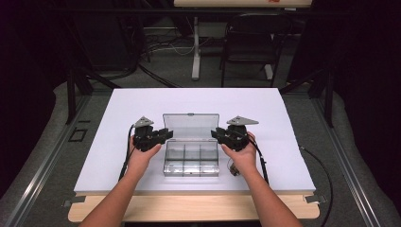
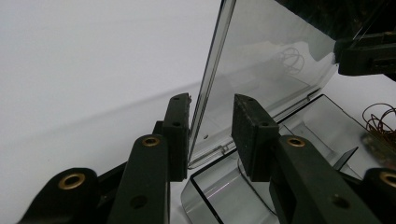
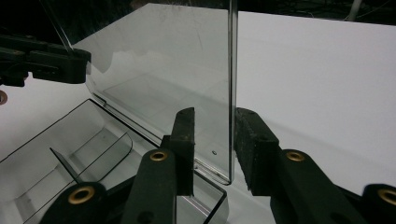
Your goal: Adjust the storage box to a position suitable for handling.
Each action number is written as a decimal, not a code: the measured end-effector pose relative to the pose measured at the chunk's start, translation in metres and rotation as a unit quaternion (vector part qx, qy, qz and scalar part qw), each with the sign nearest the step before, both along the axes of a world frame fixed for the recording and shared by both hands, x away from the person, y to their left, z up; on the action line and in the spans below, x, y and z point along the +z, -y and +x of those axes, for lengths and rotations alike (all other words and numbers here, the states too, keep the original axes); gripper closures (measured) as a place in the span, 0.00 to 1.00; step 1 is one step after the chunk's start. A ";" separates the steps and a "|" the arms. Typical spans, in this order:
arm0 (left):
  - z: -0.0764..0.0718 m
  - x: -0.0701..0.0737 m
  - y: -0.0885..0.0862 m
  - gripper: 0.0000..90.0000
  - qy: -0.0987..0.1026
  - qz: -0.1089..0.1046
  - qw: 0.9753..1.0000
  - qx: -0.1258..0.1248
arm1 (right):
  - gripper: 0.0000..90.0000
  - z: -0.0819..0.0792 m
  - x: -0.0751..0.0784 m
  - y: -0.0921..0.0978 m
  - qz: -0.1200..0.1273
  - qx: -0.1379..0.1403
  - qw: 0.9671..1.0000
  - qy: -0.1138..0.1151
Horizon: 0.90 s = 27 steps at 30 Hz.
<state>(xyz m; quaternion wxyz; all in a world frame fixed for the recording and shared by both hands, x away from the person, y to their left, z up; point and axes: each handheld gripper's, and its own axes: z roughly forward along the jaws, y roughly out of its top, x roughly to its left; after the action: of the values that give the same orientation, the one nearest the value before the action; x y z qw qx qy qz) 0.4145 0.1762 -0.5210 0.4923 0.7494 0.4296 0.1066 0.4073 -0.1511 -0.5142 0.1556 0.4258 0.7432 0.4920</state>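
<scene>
A clear plastic compartment box (image 1: 191, 174) sits mid-table with its lid (image 1: 190, 126) standing upright. My left gripper (image 1: 162, 135) is at the lid's left edge and my right gripper (image 1: 216, 134) at its right edge. In the left gripper view the lid (image 2: 271, 70) has its edge between the open jaws of the left gripper (image 2: 212, 107), close to the left pad (image 2: 180, 135). In the right gripper view the lid (image 3: 159, 79) has its edge between the open jaws of the right gripper (image 3: 215, 121), near the right pad (image 3: 252, 144). The box's compartments (image 3: 70, 135) look bare.
A small coil of copper-coloured wire (image 1: 231, 169) lies on the white tabletop (image 1: 142, 101) just right of the box, by my right wrist; it is also in the left gripper view (image 2: 380, 119). A dark chair (image 1: 250, 42) and a table leg (image 1: 196, 47) stand beyond the far edge.
</scene>
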 end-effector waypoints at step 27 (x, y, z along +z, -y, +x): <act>0.008 -0.006 0.004 0.77 -0.005 0.004 1.000 0.006 | 0.79 0.008 -0.003 -0.002 0.001 -0.015 1.000 -0.008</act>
<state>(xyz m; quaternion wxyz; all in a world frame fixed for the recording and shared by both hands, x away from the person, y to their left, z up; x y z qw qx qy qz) 0.4223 0.1721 -0.5273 0.4866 0.7493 0.4360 0.1078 0.4150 -0.1493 -0.5173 0.1564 0.4410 0.7377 0.4867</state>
